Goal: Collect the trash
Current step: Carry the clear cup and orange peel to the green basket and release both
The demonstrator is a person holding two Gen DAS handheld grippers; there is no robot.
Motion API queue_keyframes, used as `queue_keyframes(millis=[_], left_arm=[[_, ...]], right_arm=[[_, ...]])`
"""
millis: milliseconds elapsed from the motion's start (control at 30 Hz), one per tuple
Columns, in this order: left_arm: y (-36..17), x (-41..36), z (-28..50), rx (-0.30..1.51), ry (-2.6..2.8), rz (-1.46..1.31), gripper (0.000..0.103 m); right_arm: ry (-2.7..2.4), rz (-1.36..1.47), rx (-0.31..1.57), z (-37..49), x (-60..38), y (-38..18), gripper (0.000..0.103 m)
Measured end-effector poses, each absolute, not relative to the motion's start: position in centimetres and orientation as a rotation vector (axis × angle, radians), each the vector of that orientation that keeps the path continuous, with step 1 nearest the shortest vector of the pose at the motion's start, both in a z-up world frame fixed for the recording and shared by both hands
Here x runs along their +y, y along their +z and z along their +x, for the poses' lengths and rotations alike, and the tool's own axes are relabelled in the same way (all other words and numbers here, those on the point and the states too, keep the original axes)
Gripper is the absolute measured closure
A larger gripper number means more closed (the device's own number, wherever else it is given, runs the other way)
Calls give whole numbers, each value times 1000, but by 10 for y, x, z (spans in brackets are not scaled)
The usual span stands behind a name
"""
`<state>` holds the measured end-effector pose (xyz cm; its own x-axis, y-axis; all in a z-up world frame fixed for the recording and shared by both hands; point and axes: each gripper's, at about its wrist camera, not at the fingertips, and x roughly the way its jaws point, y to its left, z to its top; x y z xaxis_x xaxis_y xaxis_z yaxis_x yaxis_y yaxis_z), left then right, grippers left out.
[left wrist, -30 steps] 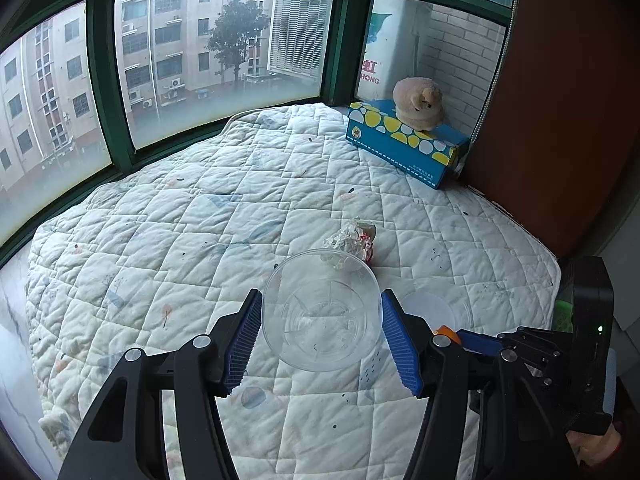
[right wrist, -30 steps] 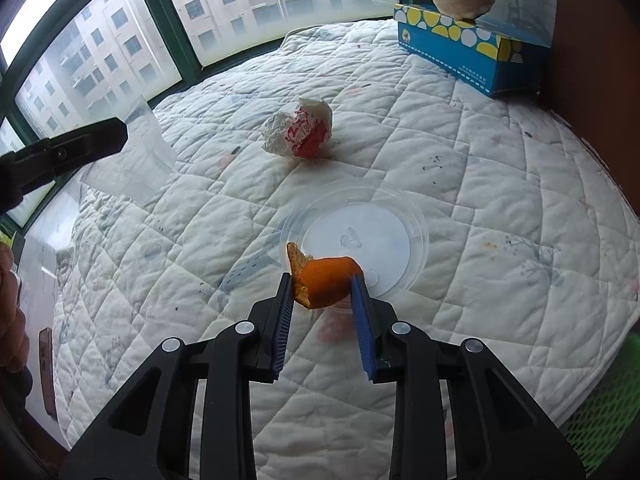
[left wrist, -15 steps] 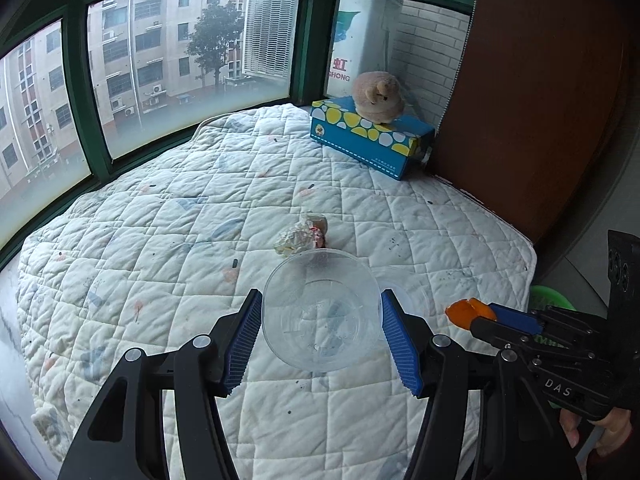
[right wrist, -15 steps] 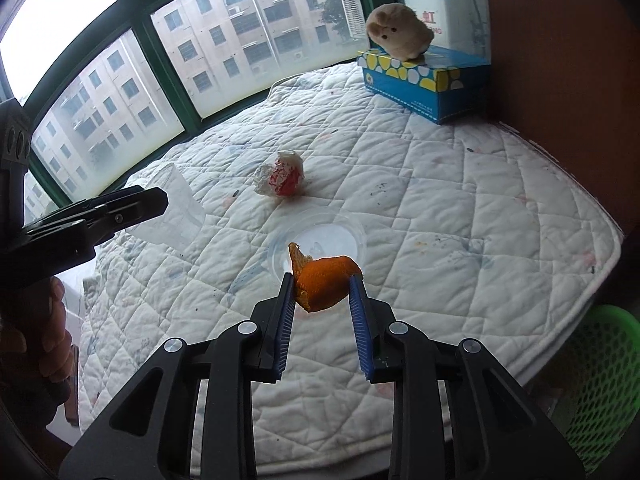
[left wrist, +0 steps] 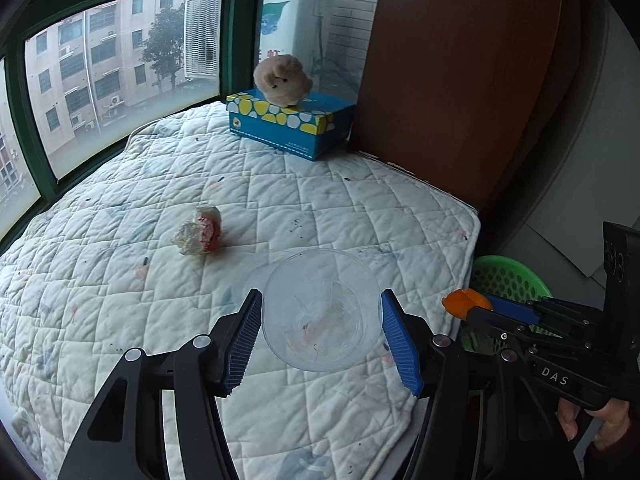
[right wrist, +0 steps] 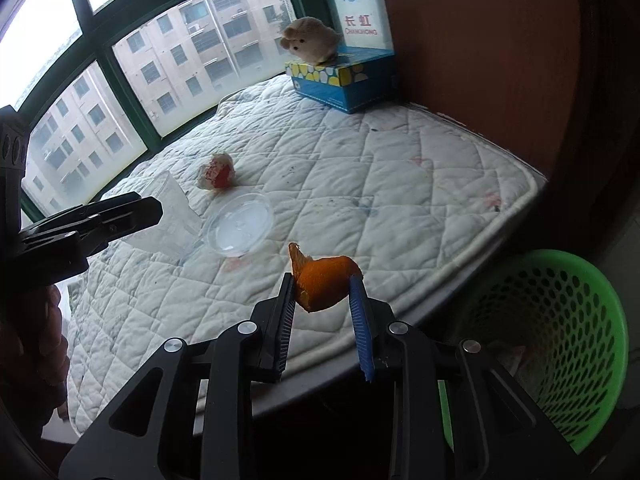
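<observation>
Quilted white bedding (right wrist: 400, 168) under a green-framed window carries two pieces yet to be picked up: a crumpled red-and-white wrapper (right wrist: 216, 172) and, just beside it, a clear plastic lid (right wrist: 240, 228). Off the bed already are a clear plastic cup (left wrist: 320, 312), clamped between the left gripper (left wrist: 320, 334) fingers, and an orange peel (right wrist: 322, 282), pinched by the right gripper (right wrist: 322, 316) short of the green basket (right wrist: 560, 320) on the floor. I judge the job roughly half done (something pale seems to lie in the basket, unclear what): both held pieces need dropping in, then wrapper and lid.

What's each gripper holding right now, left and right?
Left gripper: shut on the clear plastic cup.
Right gripper: shut on the orange peel, near the green basket.
</observation>
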<state>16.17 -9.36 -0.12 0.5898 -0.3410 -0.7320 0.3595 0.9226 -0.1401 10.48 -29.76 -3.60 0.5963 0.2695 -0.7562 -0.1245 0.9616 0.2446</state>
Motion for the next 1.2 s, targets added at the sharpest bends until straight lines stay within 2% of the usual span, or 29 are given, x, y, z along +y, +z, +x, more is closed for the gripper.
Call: queue_keyframes(millis=[1200], left_arm=[[-19, -252, 124, 915, -655, 125, 45]], right_arm=[[-147, 298, 954, 21, -467, -61, 72]])
